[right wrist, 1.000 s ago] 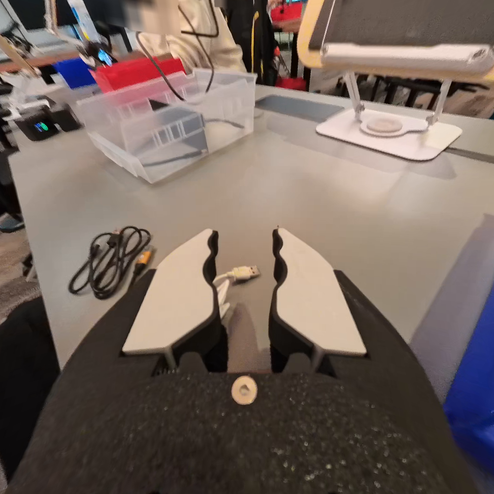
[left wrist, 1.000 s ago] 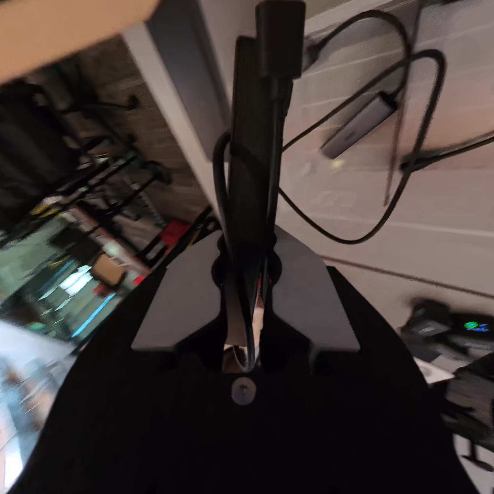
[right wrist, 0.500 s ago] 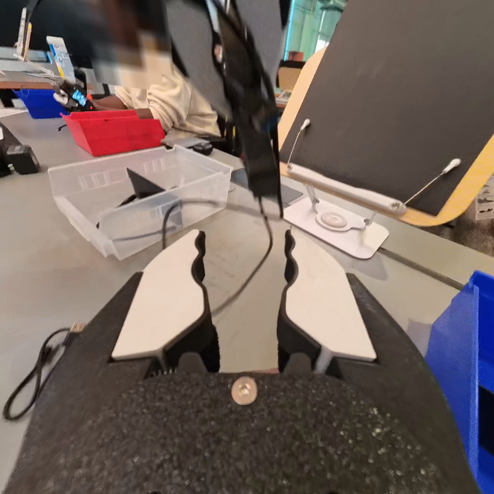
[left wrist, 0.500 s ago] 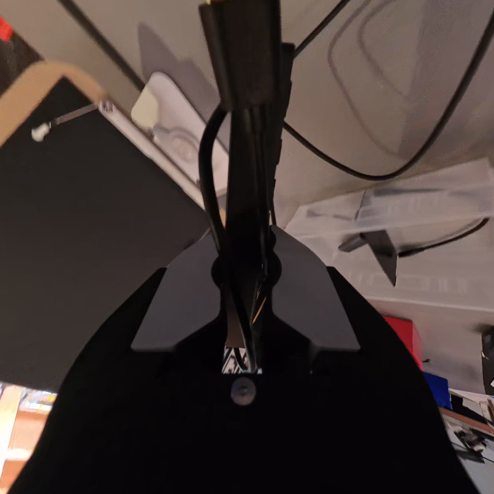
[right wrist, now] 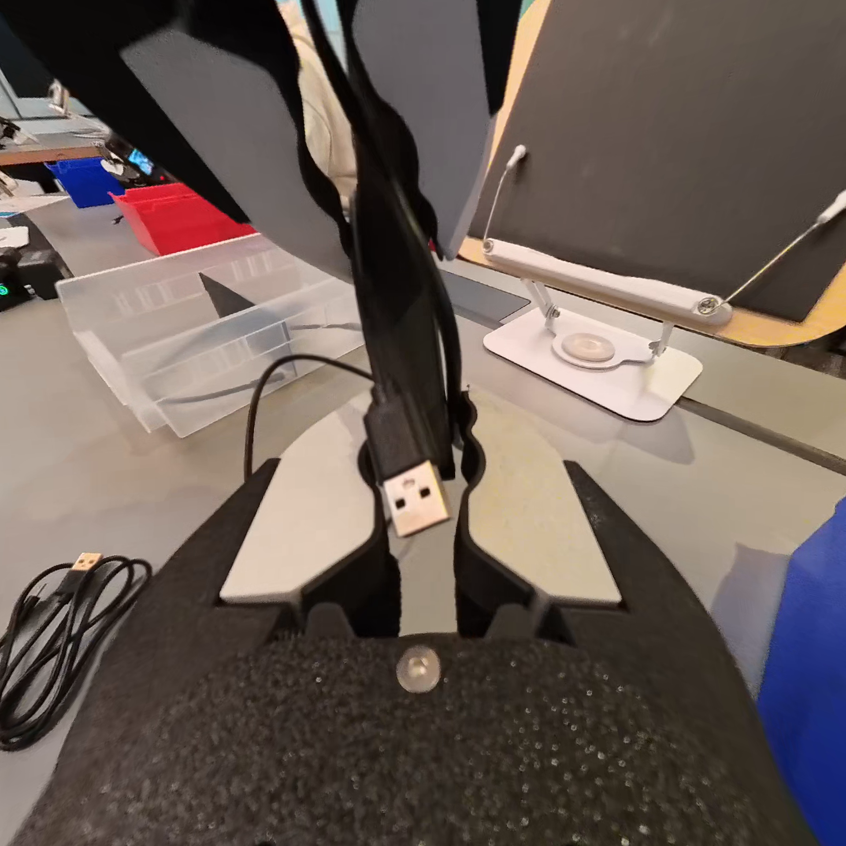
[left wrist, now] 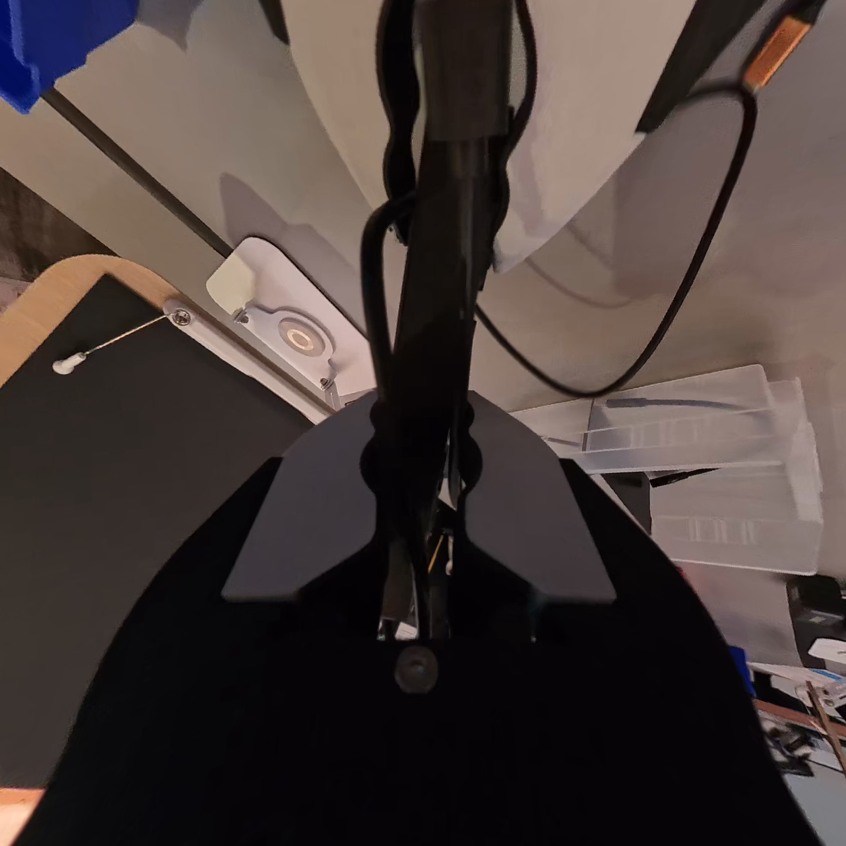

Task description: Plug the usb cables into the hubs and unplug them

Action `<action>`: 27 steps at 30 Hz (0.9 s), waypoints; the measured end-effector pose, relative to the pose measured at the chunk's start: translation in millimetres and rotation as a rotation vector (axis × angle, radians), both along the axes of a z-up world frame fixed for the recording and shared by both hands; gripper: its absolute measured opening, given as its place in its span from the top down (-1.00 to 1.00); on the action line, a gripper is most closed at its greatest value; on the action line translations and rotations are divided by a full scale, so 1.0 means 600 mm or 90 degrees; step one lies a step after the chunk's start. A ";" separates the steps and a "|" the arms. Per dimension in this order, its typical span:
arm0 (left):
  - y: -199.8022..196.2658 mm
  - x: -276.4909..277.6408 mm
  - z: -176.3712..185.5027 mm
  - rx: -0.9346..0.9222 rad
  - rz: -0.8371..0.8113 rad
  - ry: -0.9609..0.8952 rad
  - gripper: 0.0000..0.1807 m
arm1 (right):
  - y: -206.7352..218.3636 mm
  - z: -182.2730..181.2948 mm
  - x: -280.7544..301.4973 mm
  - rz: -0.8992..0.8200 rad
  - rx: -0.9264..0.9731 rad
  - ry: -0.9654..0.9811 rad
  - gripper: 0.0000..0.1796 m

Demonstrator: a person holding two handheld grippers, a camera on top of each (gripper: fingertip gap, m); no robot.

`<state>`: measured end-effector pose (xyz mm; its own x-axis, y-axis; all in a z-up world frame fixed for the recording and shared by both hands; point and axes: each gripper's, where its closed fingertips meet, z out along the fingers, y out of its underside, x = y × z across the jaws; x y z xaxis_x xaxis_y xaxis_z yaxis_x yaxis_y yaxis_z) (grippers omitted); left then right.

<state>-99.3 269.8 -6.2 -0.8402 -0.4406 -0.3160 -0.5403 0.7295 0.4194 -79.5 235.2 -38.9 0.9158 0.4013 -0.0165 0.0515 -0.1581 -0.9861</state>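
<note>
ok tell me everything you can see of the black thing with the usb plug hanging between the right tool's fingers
The hub is a long, flat, black bar, plastic by its look, hanging tilted from the left tool, which is shut on its upper part. A thin black cable loops off it toward the table. Its black-sleeved USB plug with a bare silver metal end points down into the gap of the open right tool; contact with those fingers cannot be told.
</note>
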 end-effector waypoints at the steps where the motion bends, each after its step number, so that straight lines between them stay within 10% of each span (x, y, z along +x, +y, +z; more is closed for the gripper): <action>1: 0.001 0.001 -0.001 -0.007 0.009 -0.004 0.67 | 0.003 -0.003 0.001 0.002 0.001 0.011 0.66; 7: 0.000 0.039 0.078 -0.039 -0.004 -0.218 0.65 | 0.008 -0.035 0.019 0.008 -0.034 0.150 0.68; 11: 0.017 0.026 0.169 -0.275 0.182 -0.535 0.51 | -0.002 -0.032 0.029 0.020 -0.014 0.241 0.68; 18: 0.008 -0.040 0.094 -0.711 0.391 -0.859 0.30 | -0.030 0.022 0.011 0.109 0.061 0.375 0.68; 27: -0.033 -0.021 0.100 -0.987 0.333 -0.759 0.54 | -0.052 0.023 -0.047 0.250 0.069 0.383 0.68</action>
